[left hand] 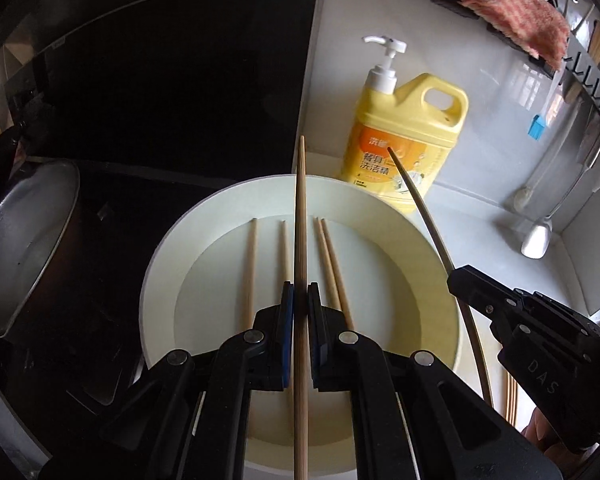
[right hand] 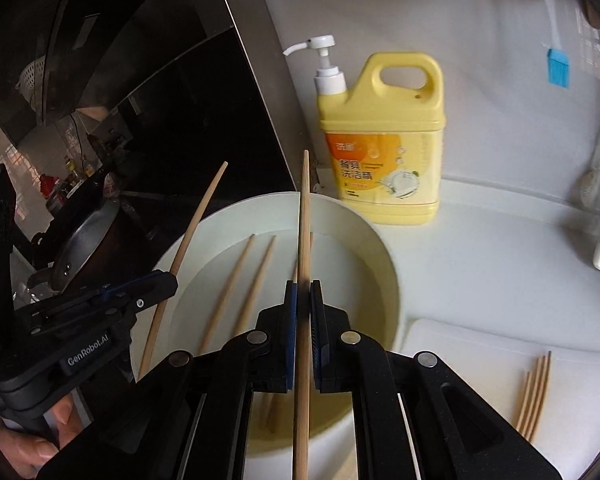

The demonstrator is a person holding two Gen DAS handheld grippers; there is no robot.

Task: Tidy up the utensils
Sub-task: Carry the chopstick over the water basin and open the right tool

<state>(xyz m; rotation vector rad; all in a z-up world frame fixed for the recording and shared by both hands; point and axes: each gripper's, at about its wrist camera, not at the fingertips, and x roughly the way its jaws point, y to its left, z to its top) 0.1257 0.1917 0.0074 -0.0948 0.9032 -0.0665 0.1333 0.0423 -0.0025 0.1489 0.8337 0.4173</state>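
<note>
A white basin (left hand: 160, 280) holds several wooden chopsticks (left hand: 249, 272) lying in shallow water; it also shows in the right wrist view (right hand: 384, 264) with chopsticks (right hand: 228, 296). My left gripper (left hand: 300, 292) is shut on one chopstick (left hand: 301, 208) held above the basin; it shows at the left in the right wrist view (right hand: 168, 284). My right gripper (right hand: 303, 292) is shut on another chopstick (right hand: 305, 216) above the basin; it shows at the right in the left wrist view (left hand: 456, 276).
A yellow dish soap bottle (left hand: 404, 136) stands behind the basin, also in the right wrist view (right hand: 384, 140). Several chopsticks (right hand: 534, 396) lie on a white board (right hand: 480, 360) at right. A metal pot (left hand: 24, 248) sits left on the dark stove. A blue brush (right hand: 558, 66) hangs on the wall.
</note>
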